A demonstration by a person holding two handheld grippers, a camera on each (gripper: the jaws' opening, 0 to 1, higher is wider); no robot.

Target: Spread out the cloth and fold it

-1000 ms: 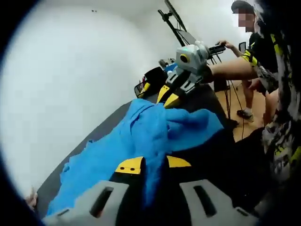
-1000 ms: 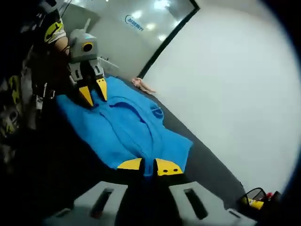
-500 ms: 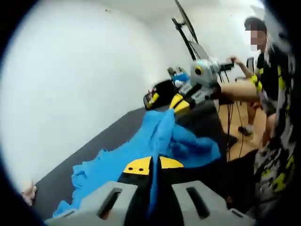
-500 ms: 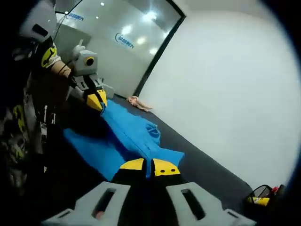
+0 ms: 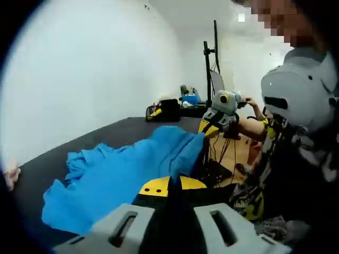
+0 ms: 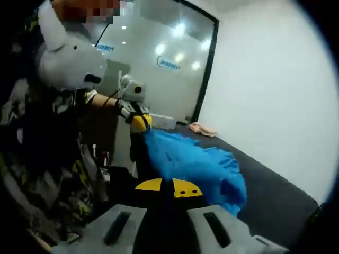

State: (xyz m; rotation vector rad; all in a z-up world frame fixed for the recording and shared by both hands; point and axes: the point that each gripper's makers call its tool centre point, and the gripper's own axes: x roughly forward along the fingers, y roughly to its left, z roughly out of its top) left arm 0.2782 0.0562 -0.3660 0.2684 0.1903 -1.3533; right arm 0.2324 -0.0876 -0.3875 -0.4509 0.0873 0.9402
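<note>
Left gripper view: my left gripper [image 5: 172, 183] pinches the blue cloth [image 5: 122, 172], which drapes over the dark table [image 5: 106, 129] toward my right gripper [image 5: 208, 128], clamped on the far corner. Right gripper view: my right gripper [image 6: 172, 186] grips the cloth [image 6: 196, 164]; my left gripper [image 6: 142, 123] holds the other end, lifted above the table [image 6: 275, 198].

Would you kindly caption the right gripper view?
Both grippers hold the blue cloth stretched above the dark table.

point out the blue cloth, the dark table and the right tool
blue cloth [image 5: 124, 174], left gripper view, middle of the spread part.
dark table [image 5: 87, 138], left gripper view, bare top behind the cloth.
right tool [image 5: 207, 128], left gripper view, yellow tips pinching the cloth edge.
</note>
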